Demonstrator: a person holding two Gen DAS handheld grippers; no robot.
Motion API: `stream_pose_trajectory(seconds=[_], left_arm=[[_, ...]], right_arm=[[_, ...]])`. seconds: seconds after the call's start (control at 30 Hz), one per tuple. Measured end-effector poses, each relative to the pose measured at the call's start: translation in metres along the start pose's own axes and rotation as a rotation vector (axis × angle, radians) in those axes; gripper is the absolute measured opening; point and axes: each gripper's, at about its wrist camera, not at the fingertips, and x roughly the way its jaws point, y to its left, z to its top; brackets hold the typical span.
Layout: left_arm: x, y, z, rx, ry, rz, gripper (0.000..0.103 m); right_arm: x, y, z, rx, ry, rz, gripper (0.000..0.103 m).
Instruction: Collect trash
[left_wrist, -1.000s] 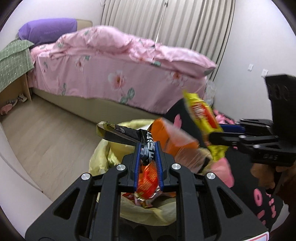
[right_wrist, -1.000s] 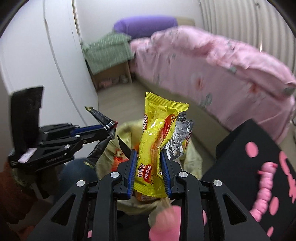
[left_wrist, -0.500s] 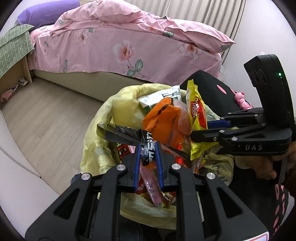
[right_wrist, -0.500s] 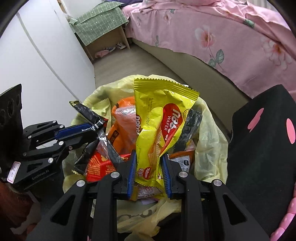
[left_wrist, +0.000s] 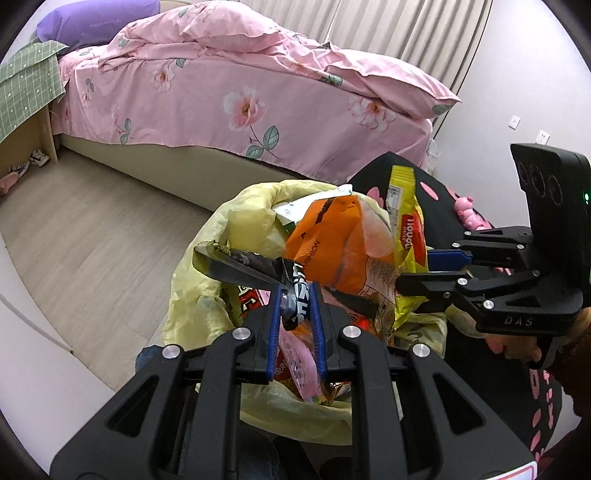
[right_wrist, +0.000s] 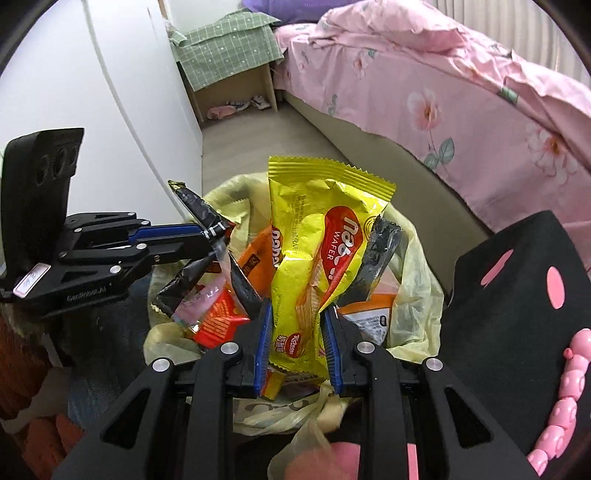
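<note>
**A:** What have you got hold of?

**B:** My right gripper (right_wrist: 297, 336) is clamped on a yellow wafer packet (right_wrist: 317, 258), its blue pads pressed against both sides. The red oval on it reads "WAFER", and a small red badge lower down says "Richeese". The packet stands upright over the mouth of the yellow trash bag (right_wrist: 417, 295).

**A:** And the other one?

**B:** My left gripper (left_wrist: 297, 325) is closed tight on a black foil wrapper (left_wrist: 258, 267). White letters run along its crumpled part, but I cannot read them. The wrapper sticks out to the left, above the bag's rim.

**A:** What is already in the bag?

**B:** An orange pouch (left_wrist: 332, 243) with "CUSHION" printed along its side, a red-and-orange snack packet (right_wrist: 218, 321), a white label with small print and some pink film. The bag is heaped to the top.

**A:** Any writing on the tools?

**B:** From the left wrist view, the right gripper's body shows "DAS". From the right wrist view, the left one carries pale lettering too blurred to read.

**A:** And around the bag?

**B:** A black cushion with pink spots (right_wrist: 517, 280) sits just beside it. Behind that is a bed with a pink floral cover (left_wrist: 240, 85), on a wooden floor (left_wrist: 92, 229).
</note>
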Motion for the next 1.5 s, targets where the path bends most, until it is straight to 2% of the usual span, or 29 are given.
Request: stream_pose_trajectory(seconds=[0.2, 0.27, 0.53, 0.67, 0.73, 0.83, 0.9, 0.97, 1.07, 1.2, 1.33, 1.4, 1.5], left_arm=[[-0.012, 0.007, 0.007, -0.041, -0.024, -0.008, 0.028], [-0.017, 0.008, 0.011, -0.052, -0.032, -0.008, 0.033], [-0.053, -0.002, 0.024, -0.072, -0.1, 0.043, 0.049], [-0.081, -0.018, 0.03, -0.057, -0.146, 0.09, 0.052], [-0.094, -0.028, 0.03, -0.048, -0.161, 0.105, 0.06], [-0.115, -0.051, 0.024, -0.029, -0.182, 0.144, 0.063], [-0.126, -0.067, 0.017, -0.027, -0.19, 0.139, 0.072], [-0.134, -0.089, 0.005, -0.009, -0.178, 0.119, 0.073], [-0.147, -0.126, -0.015, 0.041, -0.175, 0.129, 0.073], [-0.164, -0.164, -0.039, 0.097, -0.181, 0.106, 0.073], [-0.177, -0.191, -0.058, 0.127, -0.157, 0.1, 0.073], [-0.184, -0.203, -0.067, 0.156, -0.158, 0.129, 0.073], [-0.189, -0.211, -0.073, 0.166, -0.154, 0.151, 0.073]], right_arm=[[-0.005, 0.0, -0.001, 0.004, 0.002, 0.005, 0.038], [-0.007, 0.001, -0.001, 0.005, -0.005, 0.012, 0.039], [-0.028, 0.011, -0.004, -0.018, -0.041, 0.002, 0.053], [-0.049, 0.009, -0.01, -0.009, -0.084, -0.032, 0.053], [-0.066, 0.005, -0.014, 0.018, -0.118, -0.043, 0.053], [-0.101, 0.005, -0.029, 0.059, -0.183, -0.065, 0.053], [-0.127, 0.011, -0.044, 0.083, -0.226, -0.069, 0.053], [-0.151, 0.021, -0.06, 0.106, -0.237, -0.08, 0.053], [-0.186, 0.034, -0.089, 0.157, -0.264, -0.142, 0.053], [-0.225, 0.054, -0.129, 0.191, -0.326, -0.244, 0.053], [-0.248, 0.076, -0.16, 0.202, -0.36, -0.374, 0.053], [-0.257, 0.08, -0.173, 0.25, -0.372, -0.421, 0.053], [-0.263, 0.078, -0.188, 0.326, -0.367, -0.404, 0.053]])
